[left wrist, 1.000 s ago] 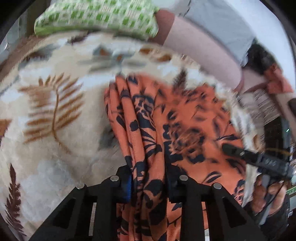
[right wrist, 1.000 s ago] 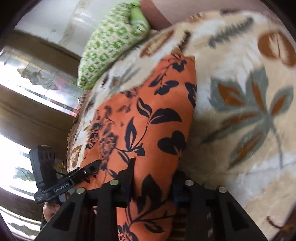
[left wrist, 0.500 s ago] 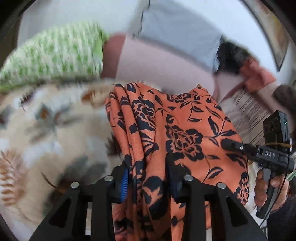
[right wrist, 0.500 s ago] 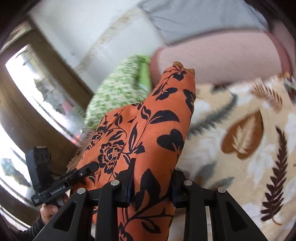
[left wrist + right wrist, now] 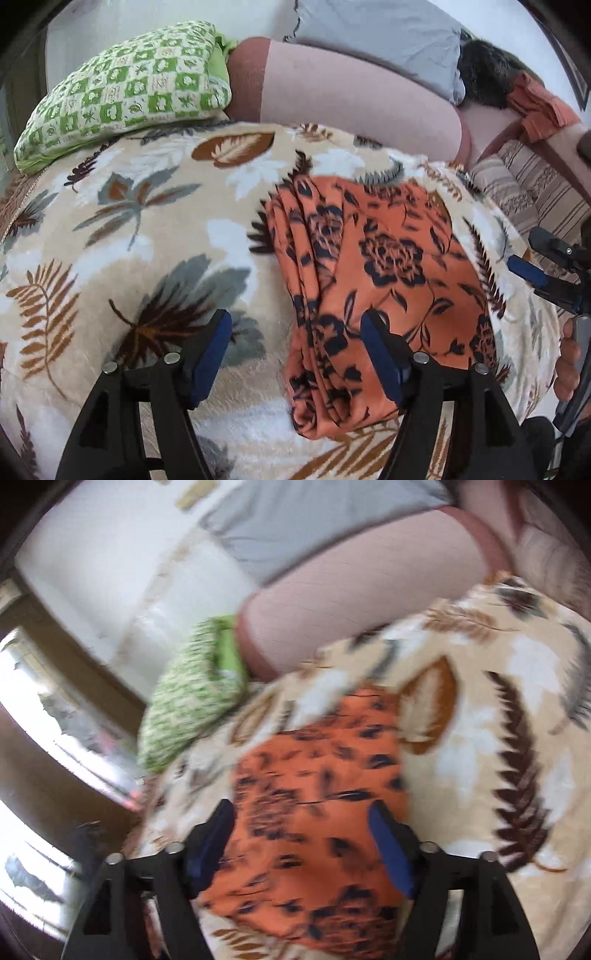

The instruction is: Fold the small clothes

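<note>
Orange floral garment [image 5: 373, 280] lies folded on the leaf-print blanket [image 5: 122, 236] of the bed, its stacked fold edges along its left side in the left wrist view, well short of the green checked pillow [image 5: 125, 88]. The step in hand looks like the release after a fold. The left hand-held gripper [image 5: 295, 350] stands wide open over the cloth's near left edge, holding nothing; the right hand-held gripper [image 5: 301, 838] is likewise spread and empty above the cloth, though that view is blurred. A second ago both were clamped on bunched cloth held up off the bed; their jaws have just been opening and the cloth has dropped flat. The next move probably calls for smoothing the pile or fetching another piece
</note>
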Motion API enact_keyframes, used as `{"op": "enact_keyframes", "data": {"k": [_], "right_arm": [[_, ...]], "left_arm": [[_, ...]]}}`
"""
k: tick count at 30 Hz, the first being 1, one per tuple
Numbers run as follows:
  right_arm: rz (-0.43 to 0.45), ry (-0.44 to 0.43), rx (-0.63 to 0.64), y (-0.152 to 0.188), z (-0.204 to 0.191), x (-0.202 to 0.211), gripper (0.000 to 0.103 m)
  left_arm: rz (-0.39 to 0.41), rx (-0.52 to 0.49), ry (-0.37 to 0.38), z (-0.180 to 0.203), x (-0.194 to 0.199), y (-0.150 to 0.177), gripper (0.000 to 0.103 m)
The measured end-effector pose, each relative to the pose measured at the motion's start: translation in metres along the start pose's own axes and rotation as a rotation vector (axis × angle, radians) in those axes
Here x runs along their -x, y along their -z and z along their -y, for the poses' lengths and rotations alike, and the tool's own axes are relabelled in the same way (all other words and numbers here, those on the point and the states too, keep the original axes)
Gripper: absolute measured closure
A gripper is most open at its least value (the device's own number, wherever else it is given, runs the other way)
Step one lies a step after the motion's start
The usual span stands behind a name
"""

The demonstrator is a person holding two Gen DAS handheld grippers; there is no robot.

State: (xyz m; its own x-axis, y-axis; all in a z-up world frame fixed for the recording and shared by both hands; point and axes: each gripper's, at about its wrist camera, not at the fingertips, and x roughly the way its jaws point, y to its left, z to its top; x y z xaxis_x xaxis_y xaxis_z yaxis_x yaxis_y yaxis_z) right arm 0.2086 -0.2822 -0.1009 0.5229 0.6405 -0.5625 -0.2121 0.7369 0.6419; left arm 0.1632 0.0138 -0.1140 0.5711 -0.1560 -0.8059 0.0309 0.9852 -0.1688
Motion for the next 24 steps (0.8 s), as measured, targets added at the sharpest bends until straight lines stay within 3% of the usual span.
{"op": "enact_keyframes", "data": {"k": [2, 4, 5, 8, 15, 17, 19, 20, 21, 24], "right_arm": [[-0.094, 0.011, -0.05, 0.011, 0.009, -0.027, 0.018], [-0.221, 0.067, -0.179, 0.03, 0.032, -0.056, 0.018], [-0.222, 0.061, -0.236, 0.038, 0.04, -0.057, 0.018], [-0.175, 0.056, -0.237, 0.031, 0.028, -0.043, 0.019], [-0.048, 0.045, -0.098, -0.026, -0.009, -0.038, 0.018], [-0.061, 0.067, -0.115, -0.033, 0.002, -0.059, 0.015], [-0.154, 0.166, -0.164, -0.028, 0.03, -0.09, 0.015], [-0.164, 0.171, -0.19, -0.024, 0.039, -0.096, 0.014], [-0.12, 0.162, -0.178, -0.022, 0.036, -0.09, 0.014], [-0.098, 0.161, -0.131, -0.02, 0.008, -0.06, 0.015]], "left_arm": [[-0.066, 0.001, -0.024, 0.002, -0.012, 0.01, 0.03], [-0.136, -0.005, -0.034, 0.004, -0.024, 0.02, 0.03], [-0.148, -0.012, -0.037, 0.005, -0.023, 0.024, 0.03], [-0.118, -0.034, -0.043, 0.008, -0.015, 0.028, 0.03], [-0.102, -0.031, -0.048, 0.006, -0.003, 0.023, 0.03], [-0.097, -0.026, -0.057, 0.004, -0.001, 0.022, 0.03], [-0.093, -0.016, -0.056, 0.002, 0.004, 0.023, 0.03], [-0.09, -0.018, -0.056, 0.002, 0.007, 0.023, 0.03], [-0.086, -0.022, -0.059, 0.002, 0.01, 0.024, 0.03], [-0.055, -0.036, -0.092, 0.004, 0.024, 0.025, 0.026]]}}
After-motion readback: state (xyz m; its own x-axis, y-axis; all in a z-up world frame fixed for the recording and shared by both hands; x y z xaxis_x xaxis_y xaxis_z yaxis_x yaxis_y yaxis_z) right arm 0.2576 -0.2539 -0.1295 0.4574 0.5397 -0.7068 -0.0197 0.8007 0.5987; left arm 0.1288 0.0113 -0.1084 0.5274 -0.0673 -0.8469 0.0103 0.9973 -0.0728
